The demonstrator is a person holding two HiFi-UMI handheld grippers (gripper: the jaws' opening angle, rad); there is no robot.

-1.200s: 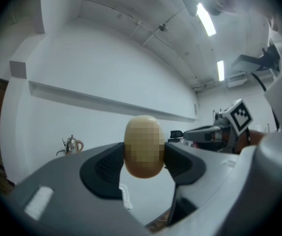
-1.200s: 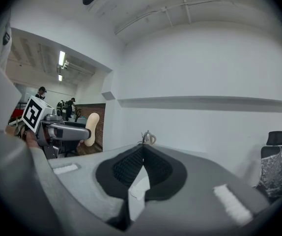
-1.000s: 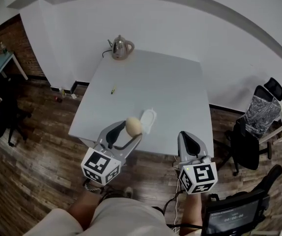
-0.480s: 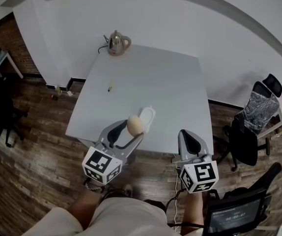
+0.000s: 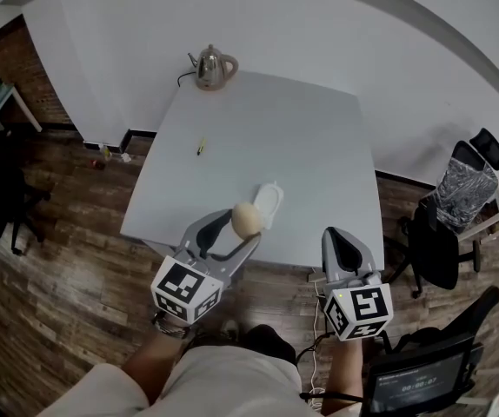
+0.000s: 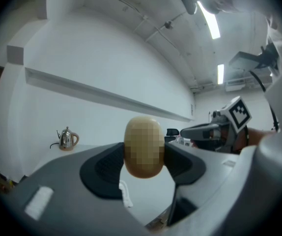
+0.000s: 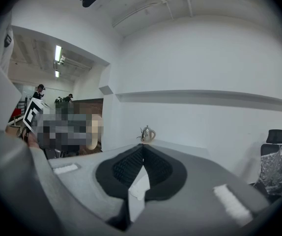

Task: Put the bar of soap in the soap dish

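An oval tan bar of soap (image 5: 246,219) is clamped between the jaws of my left gripper (image 5: 242,225), above the near edge of the white table (image 5: 276,129). The white soap dish (image 5: 269,201) lies on the table just beyond and right of the soap, partly hidden by it. In the left gripper view the soap (image 6: 143,146) fills the gap between the dark pads, and a sliver of the white dish (image 6: 125,194) shows below it. My right gripper (image 5: 344,248) hovers off the table's front right edge with its pads (image 7: 142,156) together and nothing in them.
A metal kettle (image 5: 212,66) stands at the table's far left corner, and a small pen (image 5: 200,148) lies left of centre. Black office chairs (image 5: 441,241) stand on the wood floor to the right, another (image 5: 2,194) to the left. A monitor (image 5: 415,380) is at the lower right.
The view has shifted a little. My left gripper keeps its hold on the soap and stays beside the dish. The right gripper has hardly moved.
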